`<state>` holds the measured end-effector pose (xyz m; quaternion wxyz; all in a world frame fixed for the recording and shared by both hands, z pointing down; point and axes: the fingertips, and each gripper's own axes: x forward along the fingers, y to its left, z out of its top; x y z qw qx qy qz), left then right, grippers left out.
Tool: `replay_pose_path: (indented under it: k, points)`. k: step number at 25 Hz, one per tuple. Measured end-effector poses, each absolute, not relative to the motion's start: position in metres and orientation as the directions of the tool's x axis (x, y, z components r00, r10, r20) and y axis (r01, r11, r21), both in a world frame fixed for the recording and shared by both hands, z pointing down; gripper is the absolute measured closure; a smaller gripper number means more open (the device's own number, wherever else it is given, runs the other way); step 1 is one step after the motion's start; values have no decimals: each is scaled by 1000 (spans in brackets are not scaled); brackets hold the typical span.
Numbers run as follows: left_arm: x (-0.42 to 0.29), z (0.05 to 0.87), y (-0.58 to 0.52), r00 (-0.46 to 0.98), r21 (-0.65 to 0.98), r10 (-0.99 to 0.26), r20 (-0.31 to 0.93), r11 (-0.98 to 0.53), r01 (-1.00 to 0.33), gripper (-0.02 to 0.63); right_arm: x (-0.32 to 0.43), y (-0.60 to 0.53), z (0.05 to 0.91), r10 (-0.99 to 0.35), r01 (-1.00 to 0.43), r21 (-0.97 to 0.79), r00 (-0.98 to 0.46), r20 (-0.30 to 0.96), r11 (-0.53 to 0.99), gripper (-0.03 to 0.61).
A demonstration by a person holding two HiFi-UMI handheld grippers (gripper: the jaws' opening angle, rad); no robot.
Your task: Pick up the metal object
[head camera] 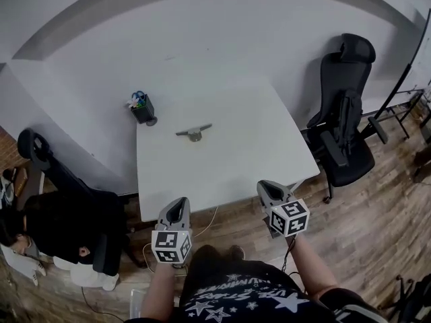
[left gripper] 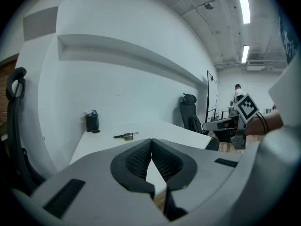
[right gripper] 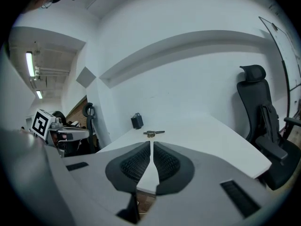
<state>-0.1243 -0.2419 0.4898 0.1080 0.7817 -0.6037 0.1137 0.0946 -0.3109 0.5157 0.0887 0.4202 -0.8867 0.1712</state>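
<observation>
1. metal object [head camera: 194, 132]: lying flat on the white table [head camera: 229, 160], near the middle of the head view, on the far-left part of the tabletop. it is sitting near a black pen holder [head camera: 142, 108] at the table's far-left corner, but apart from it.
2. object relative to the fingers: lying well apart from both grippers, which are hovering off the table's near edge in the lower part of the frame. in each gripper view it is showing just above the jaw tips, far up the tabletop.
3. left gripper [head camera: 178, 209]: jaws pressing together at the tips, holding nothing and touching nothing.
4. right gripper [head camera: 268, 190]: jaws likewise meeting at the tips, pinching nothing and staying clear of the table.
5. surroundings: a black office chair [head camera: 343, 126] is standing at the right of the table, and a dark chair [head camera: 60, 200] is standing at lower left on the wood floor [head camera: 377, 221].
</observation>
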Motion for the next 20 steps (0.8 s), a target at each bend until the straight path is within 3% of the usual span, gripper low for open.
replay_pose_path:
  k: [12, 17, 19, 20]
  points:
    - [-150, 512, -332, 267, 14, -900, 344, -280, -960, 594, 65, -365, 550, -675, -777, -251, -628, 388, 578, 528]
    - [-168, 521, -394, 258, -75, -892, 371, -306, -949, 591, 48, -407, 558, -679, -793, -250, -606, 415, 555, 528]
    - [-173, 529, -417, 271, -99, -882, 385, -331, -938, 561, 42, -422, 563, -679, -801, -256, -596, 428, 541, 528]
    - [-175, 534, -429, 275, -118, -876, 397, -345, -931, 506, 39, -430, 566, -680, -805, -260, -590, 435, 533, 528]
